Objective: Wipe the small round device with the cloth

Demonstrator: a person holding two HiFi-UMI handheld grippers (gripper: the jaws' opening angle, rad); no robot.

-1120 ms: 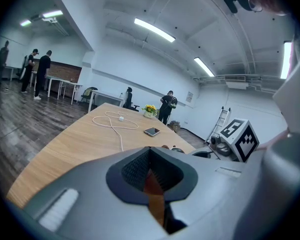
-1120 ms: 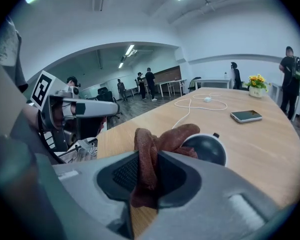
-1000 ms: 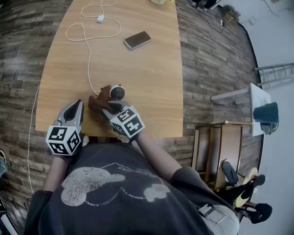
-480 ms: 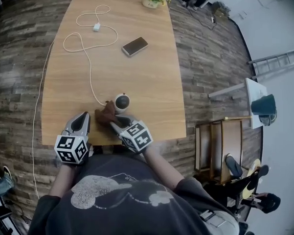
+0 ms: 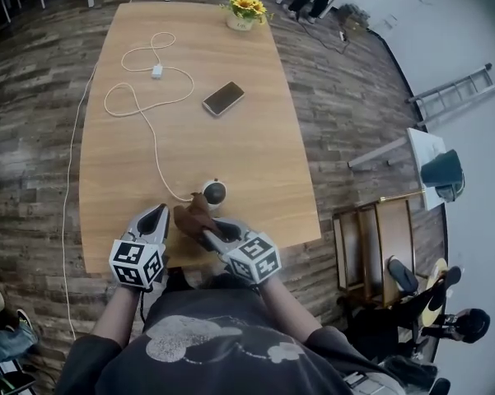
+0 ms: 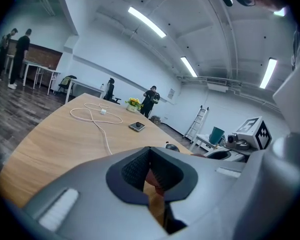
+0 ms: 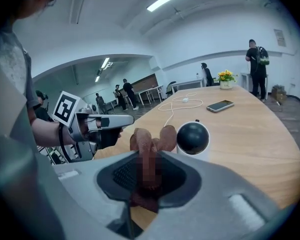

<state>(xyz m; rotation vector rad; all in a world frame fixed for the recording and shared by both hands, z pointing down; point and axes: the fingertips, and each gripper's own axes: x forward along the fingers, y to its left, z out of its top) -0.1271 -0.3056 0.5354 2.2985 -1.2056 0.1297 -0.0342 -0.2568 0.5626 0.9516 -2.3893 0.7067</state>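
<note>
Starting with the head view, the small round device (image 5: 213,192) is found near the front edge of the pale wooden worktop (image 5: 255,155), with the brown cloth (image 5: 193,217) bunched just beside it on the near side. The right gripper (image 5: 208,236) is clenched on the cloth. The left gripper (image 5: 160,214) lies close at the cloth's left. A thin white cable (image 5: 152,134) is led up to the device.

In the left gripper view, the left gripper (image 6: 150,165) is seen closed, its ribbed black pads meeting at the tips with nothing clearly held. A brown sliver in the gap below is judged to be cloth lying beyond.

In the right gripper view, the cloth (image 7: 150,140) is pinched in the right gripper (image 7: 148,173), and its soft folds stand up in two lobes. The nearer lobe is close against the device (image 7: 192,138), a glossy black ball seated in a matte white cup.

The wipe is judged to be in hand. It is best done with the folds laid over the dome and swept round under light pressure, so that the device is not shoved along the smooth wood or tugged on its cable. The base could be steadied by the left gripper.
</note>
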